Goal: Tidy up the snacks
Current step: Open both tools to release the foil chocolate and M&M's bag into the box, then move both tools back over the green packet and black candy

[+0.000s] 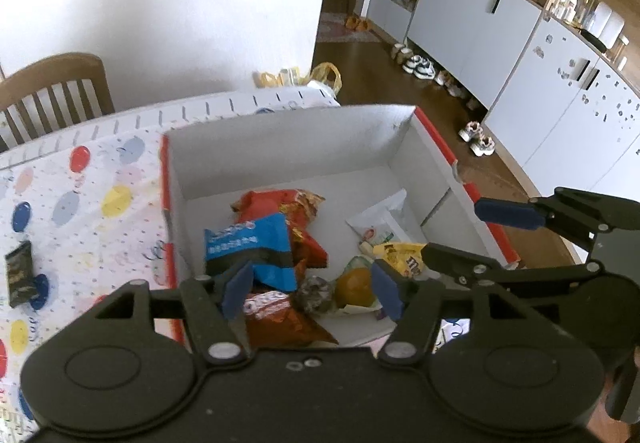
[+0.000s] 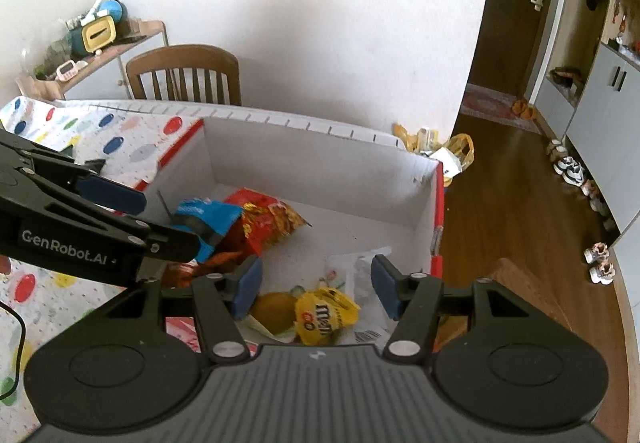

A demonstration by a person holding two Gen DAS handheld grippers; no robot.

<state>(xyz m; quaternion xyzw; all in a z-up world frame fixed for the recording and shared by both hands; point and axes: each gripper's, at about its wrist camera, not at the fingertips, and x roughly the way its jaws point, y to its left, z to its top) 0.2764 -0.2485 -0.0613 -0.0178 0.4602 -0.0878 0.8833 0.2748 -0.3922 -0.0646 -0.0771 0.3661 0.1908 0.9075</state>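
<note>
A white cardboard box (image 1: pixel 288 147) with red outer sides holds the snacks: a blue packet (image 1: pixel 248 243) on red and orange bags (image 1: pixel 280 207), a yellow candy bag (image 1: pixel 404 255), an orange round sweet (image 1: pixel 354 281), a white wrapper (image 1: pixel 384 219). My left gripper (image 1: pixel 312 293) hovers above the box's near end, open, nothing between its blue pads. My right gripper (image 2: pixel 316 291) hangs open over the yellow candy bag (image 2: pixel 324 315) and white wrapper (image 2: pixel 360 271), not touching them. A dark small packet (image 1: pixel 20 273) lies on the tablecloth left of the box.
The box (image 2: pixel 320 167) stands on a table with a dotted cloth (image 1: pixel 88 179), near its right edge. A wooden chair (image 2: pixel 188 77) is behind the table. Beyond the edge are wooden floor, shoes (image 1: pixel 420 67), white cabinets (image 1: pixel 472 11) and yellow bags (image 2: pixel 436 147).
</note>
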